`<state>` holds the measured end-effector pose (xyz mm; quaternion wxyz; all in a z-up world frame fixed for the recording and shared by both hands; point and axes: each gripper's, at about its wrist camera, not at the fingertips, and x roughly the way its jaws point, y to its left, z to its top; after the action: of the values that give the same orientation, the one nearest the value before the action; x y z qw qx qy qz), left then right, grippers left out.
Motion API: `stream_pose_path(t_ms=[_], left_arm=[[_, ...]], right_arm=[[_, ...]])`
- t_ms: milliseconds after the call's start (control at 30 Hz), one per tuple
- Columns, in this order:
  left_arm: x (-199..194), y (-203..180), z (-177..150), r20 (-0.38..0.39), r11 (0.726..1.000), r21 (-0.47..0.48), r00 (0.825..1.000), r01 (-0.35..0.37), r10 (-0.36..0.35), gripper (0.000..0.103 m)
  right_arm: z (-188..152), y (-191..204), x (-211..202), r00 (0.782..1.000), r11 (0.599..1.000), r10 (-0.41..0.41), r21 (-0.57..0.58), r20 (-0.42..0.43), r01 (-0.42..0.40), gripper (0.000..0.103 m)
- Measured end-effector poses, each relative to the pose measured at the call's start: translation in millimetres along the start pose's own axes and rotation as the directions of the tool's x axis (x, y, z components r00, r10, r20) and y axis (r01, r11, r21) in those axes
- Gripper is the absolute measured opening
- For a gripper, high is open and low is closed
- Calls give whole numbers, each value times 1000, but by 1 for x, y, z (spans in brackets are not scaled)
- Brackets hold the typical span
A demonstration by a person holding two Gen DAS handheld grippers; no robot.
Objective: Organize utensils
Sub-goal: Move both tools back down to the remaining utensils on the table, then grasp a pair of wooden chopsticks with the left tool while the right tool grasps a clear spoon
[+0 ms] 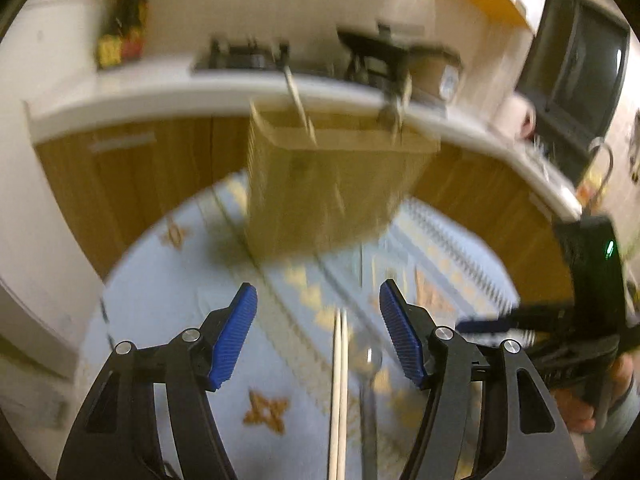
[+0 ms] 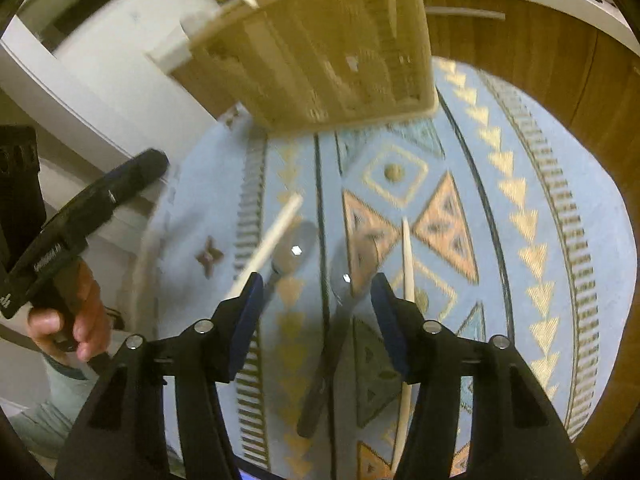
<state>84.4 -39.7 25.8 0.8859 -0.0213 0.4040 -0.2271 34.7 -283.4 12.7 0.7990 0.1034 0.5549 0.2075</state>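
Note:
A wooden utensil holder [image 1: 328, 184] [image 2: 320, 52] stands on a round table with a blue patterned cloth [image 1: 168, 280] [image 2: 500, 208]; a few utensils stick up out of it. My left gripper [image 1: 318, 304] is open and empty above pale chopsticks [image 1: 338, 392] and a metal spoon [image 1: 370, 364] lying on the cloth. My right gripper [image 2: 316, 296] is open and empty above two spoons [image 2: 298, 246] [image 2: 352, 268] and two pale chopsticks [image 2: 276, 232] [image 2: 408, 264]. The views are motion-blurred.
A white kitchen counter [image 1: 200, 88] with a stove and wooden cabinets [image 1: 152, 160] runs behind the table. The right gripper's body shows at the right of the left wrist view [image 1: 592, 288]; the left gripper's body shows in the right wrist view [image 2: 80, 216].

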Motion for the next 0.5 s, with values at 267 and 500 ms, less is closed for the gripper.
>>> stream_pose_path(t_ms=[267, 500], left_arm=[[40, 7, -28, -215, 999, 3, 975, 49, -47, 48], [63, -6, -41, -367, 993, 95, 930, 62, -23, 39]], right_arm=[[-17, -6, 32, 992, 996, -33, 75, -122, 42, 37], [-26, 9, 40, 986, 991, -128, 21, -109, 131, 35]])
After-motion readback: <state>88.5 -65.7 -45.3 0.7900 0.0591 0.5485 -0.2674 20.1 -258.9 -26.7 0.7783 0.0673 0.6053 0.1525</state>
